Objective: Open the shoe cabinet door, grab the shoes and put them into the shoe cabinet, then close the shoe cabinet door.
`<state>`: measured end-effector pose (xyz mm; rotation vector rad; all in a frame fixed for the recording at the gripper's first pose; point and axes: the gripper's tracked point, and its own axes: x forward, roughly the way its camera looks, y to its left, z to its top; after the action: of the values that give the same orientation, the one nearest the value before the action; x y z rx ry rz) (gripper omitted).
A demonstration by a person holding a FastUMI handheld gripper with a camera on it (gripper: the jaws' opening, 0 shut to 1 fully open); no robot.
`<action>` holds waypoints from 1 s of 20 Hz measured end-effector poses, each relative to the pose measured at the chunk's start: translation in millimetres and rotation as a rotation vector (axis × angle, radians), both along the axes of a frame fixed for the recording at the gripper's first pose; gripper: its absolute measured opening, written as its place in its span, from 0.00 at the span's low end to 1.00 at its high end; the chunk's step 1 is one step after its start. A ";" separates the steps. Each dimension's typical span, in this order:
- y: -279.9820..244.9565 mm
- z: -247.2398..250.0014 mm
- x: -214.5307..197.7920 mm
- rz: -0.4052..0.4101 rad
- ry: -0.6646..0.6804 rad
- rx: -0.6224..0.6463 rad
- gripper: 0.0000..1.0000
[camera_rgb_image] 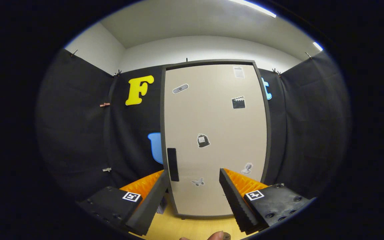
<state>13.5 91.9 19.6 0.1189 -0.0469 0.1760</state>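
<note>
Gripper (193, 181): we hold it wide open, empty.
Door (215, 133): closed.
Handle (172, 164): upright long axis, just beyond our left finger.

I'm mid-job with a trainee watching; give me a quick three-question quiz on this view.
1. True or false: the beige shoe cabinet door with dark frame is shut.
2. The black rectangular door handle sits nearer which fingertip: A) left, B) right?
3. What are the gripper fingers doing?

Key: 1 true. 2 A. 3 Spread open, holding nothing, pointed at the door's lower part above the wooden floor.
</note>
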 end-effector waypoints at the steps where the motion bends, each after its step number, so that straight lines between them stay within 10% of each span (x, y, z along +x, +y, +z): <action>1: 12.2 -1.0 7.2 0.009 -0.003 0.000 0.98; 11: 81.7 -48.6 129.1 -0.028 0.032 -0.028 0.98; 20: 93.5 -75.8 189.1 -0.095 0.051 -0.021 0.53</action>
<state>202.5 185.5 -56.1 0.0997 -0.0002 0.0785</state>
